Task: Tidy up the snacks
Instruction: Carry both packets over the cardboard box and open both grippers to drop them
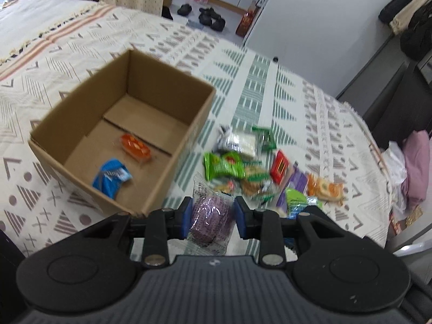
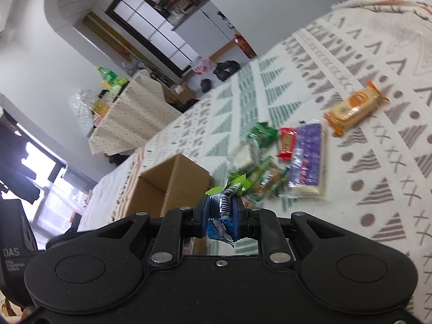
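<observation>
Open brown cardboard box sits left of the loose snack pile, holding two packets. Left gripper brackets a clear-wrapped purple snack, contact unclear; right gripper pinches a blue-green foil packet. Mid-transfer: next, carry both over the box and release.

The right gripper is clamped on a blue-and-green packet. Beyond it a cardboard box stands on the patterned cloth, left of a snack pile. An orange packet lies apart.

Open cardboard box holds blue packet, orange packet; snack pile beside.
</observation>
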